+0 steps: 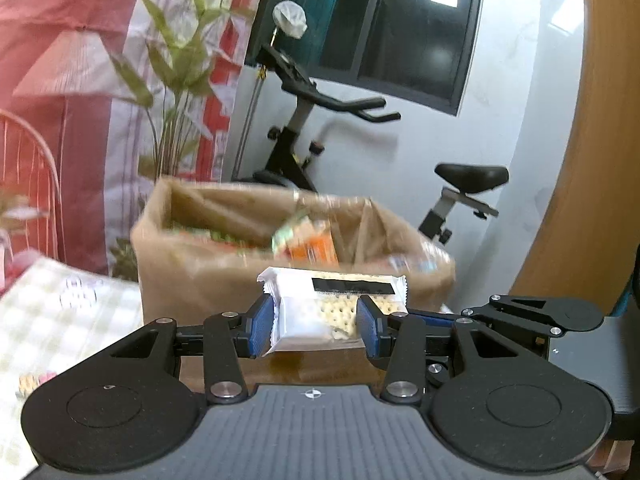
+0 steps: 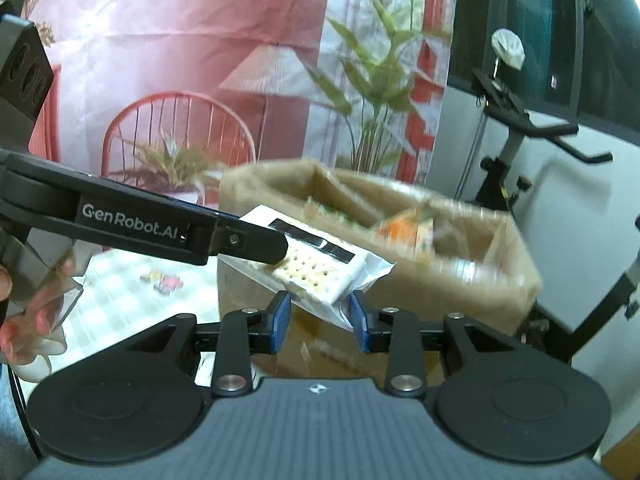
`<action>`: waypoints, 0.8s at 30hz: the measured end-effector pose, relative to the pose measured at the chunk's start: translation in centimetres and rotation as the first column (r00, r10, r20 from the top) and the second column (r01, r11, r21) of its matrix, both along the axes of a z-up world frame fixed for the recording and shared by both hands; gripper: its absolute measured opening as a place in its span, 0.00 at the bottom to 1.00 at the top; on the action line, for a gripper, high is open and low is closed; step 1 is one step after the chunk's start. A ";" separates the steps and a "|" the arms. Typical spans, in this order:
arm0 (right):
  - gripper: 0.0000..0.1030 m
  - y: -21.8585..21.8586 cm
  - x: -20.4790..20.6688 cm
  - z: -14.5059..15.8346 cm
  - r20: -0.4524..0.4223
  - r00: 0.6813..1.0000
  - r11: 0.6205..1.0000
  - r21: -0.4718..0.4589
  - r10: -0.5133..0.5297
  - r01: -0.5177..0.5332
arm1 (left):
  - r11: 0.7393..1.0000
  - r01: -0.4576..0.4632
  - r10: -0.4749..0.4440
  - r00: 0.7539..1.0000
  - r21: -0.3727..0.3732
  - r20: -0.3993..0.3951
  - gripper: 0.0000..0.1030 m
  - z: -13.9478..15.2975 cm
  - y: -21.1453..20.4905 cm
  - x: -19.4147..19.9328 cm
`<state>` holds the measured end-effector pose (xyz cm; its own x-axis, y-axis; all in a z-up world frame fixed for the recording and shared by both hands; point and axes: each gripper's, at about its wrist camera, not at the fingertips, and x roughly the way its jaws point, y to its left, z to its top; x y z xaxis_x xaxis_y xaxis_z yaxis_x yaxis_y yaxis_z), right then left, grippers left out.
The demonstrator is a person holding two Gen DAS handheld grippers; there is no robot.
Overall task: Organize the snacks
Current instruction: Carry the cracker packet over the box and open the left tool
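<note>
A white cracker packet (image 1: 308,312) with a black strip and pictured crackers hangs in the air, held by both grippers. My left gripper (image 1: 316,320) is shut on its sides with the blue pads. In the right wrist view the left gripper (image 2: 276,248) reaches in from the left onto the packet (image 2: 316,268). My right gripper (image 2: 320,316) is shut on the packet's near end. Behind stands an open brown paper bag (image 1: 200,264) with several snack packs inside, among them an orange pack (image 1: 316,246). The bag (image 2: 460,300) and its contents are blurred.
A checked tablecloth (image 1: 60,312) covers the table at the left. An exercise bike (image 1: 304,128) stands behind the bag by the white wall. A pink printed backdrop (image 2: 180,60) hangs at the back, and a wooden panel (image 1: 600,160) rises at the right. A hand (image 2: 32,300) grips the left gripper's handle.
</note>
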<state>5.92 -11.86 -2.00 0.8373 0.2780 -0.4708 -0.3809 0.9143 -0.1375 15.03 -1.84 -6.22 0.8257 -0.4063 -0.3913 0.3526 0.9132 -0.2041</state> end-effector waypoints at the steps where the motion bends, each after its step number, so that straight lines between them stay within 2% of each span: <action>1: 0.34 0.1 0.7 0.5 0.006 1.000 1.000 -0.003 0.005 -0.005 | 1.000 -0.001 0.001 1.000 0.009 0.008 0.46 0.6 -0.1 0.8; 6: 0.34 -0.6 5.2 2.4 0.001 0.999 0.999 -0.017 0.034 -0.034 | 0.999 0.001 -0.002 1.000 0.035 0.019 0.46 2.2 0.0 4.3; 9: 0.34 -1.1 8.2 2.9 -0.035 0.999 1.000 -0.001 0.031 -0.031 | 1.000 0.004 -0.004 1.000 0.031 -0.010 0.46 2.8 0.2 6.6; 12: 0.34 -1.3 10.7 2.6 -0.109 0.993 0.999 0.010 0.045 -0.044 | 0.998 0.003 -0.002 1.000 0.066 -0.025 0.46 2.6 0.0 8.4; 16: 0.34 -1.3 12.6 1.5 -0.169 0.985 0.999 -0.009 0.039 -0.041 | 0.997 0.009 -0.005 0.998 0.076 -0.056 0.46 2.0 -0.1 10.0; 22: 0.34 -2.2 13.5 0.7 -0.215 0.976 0.999 0.041 -0.010 0.019 | 0.996 0.021 -0.012 0.994 0.086 -0.110 0.46 0.3 0.2 11.1; 24: 0.35 -2.2 13.6 0.6 -0.226 0.974 0.999 0.038 -0.023 0.033 | 0.995 0.012 -0.002 0.995 0.096 -0.100 0.48 0.0 0.4 11.0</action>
